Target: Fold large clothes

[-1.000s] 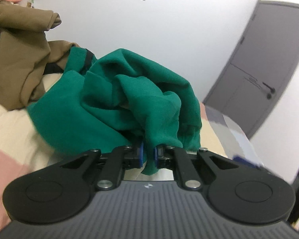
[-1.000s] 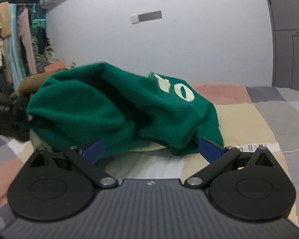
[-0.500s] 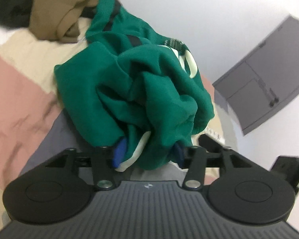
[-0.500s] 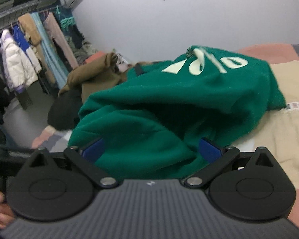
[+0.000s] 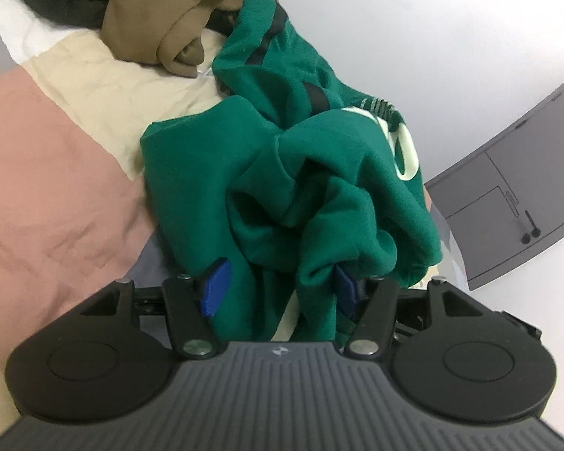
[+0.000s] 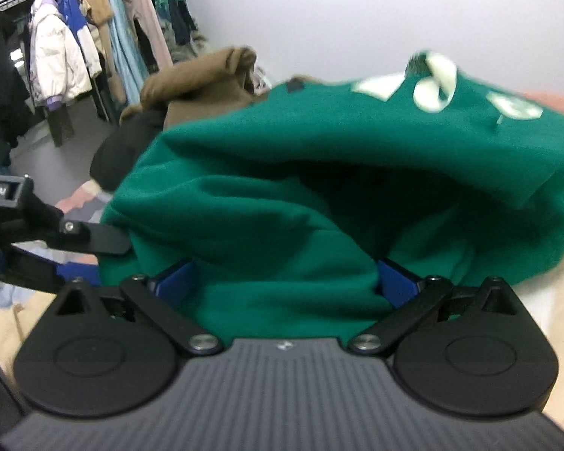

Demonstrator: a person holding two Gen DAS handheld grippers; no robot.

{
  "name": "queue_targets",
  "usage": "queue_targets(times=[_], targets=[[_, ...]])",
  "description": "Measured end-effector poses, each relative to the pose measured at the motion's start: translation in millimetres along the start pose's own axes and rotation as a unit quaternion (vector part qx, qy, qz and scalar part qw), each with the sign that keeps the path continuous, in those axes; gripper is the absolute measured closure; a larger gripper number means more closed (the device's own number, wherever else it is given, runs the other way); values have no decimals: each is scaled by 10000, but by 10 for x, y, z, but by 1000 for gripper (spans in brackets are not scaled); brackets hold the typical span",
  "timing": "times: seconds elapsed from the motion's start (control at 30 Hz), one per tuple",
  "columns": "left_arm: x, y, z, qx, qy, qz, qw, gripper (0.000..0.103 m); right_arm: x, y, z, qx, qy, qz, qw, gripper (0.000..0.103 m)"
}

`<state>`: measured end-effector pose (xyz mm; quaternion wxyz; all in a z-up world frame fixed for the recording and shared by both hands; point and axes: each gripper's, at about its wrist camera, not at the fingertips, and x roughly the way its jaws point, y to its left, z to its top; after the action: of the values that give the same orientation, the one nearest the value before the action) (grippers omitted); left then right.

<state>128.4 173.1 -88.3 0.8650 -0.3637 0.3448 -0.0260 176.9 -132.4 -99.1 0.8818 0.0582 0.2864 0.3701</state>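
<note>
Left tool (image 5: 278, 287) just opened around green sweatshirt (image 5: 319, 173), beside brown garment (image 5: 161, 18).

Green sweatshirt (image 6: 319, 195) lettering blurred, unreadable.

Both hand-held grippers, left (image 5: 278, 289) just opening, right (image 6: 285, 282), stand spread.

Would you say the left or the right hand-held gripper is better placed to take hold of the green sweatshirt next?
Probably the right hand-held gripper: its jaws stand wide around a broad fold of the green sweatshirt. The left hand-held gripper has just been opening, with bunched cloth loose between its jaws.
</note>
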Motion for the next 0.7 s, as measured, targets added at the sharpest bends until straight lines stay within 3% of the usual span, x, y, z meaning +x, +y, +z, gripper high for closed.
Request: queue_targets(times=[0.07,0.13,0.2,0.23,0.3,0.33,0.5,0.7], targets=[[39,41,2,-45,30,-23,10000,38,72,-15,-21,53,163,38,9998,3],[77,59,15,-70,83,-73,9999,37,103,18,-39,-23,287,49,9996,15],[70,46,1,-2,132,-110,9999,37,96,111,-41,-344,410,-196,9984,42],[60,44,-5,10,137,-127,9998,36,82,132,-48,-420,430,-220,9979,48],[47,45,-13,23,169,-206,9996,34,13,160,-22,-440,430,-352,9975,79],[45,43,-13,26,195,-248,9995,31,-45,174,-2,-460,416,-409,9972,84],[-99,-14,-46,90,186,-491,9986,24,-457,251,78,-645,76,-733,9952,96],[-344,-143,-95,356,45,-848,9957,19,-1075,213,213,-627,-439,-1260,9891,96]])
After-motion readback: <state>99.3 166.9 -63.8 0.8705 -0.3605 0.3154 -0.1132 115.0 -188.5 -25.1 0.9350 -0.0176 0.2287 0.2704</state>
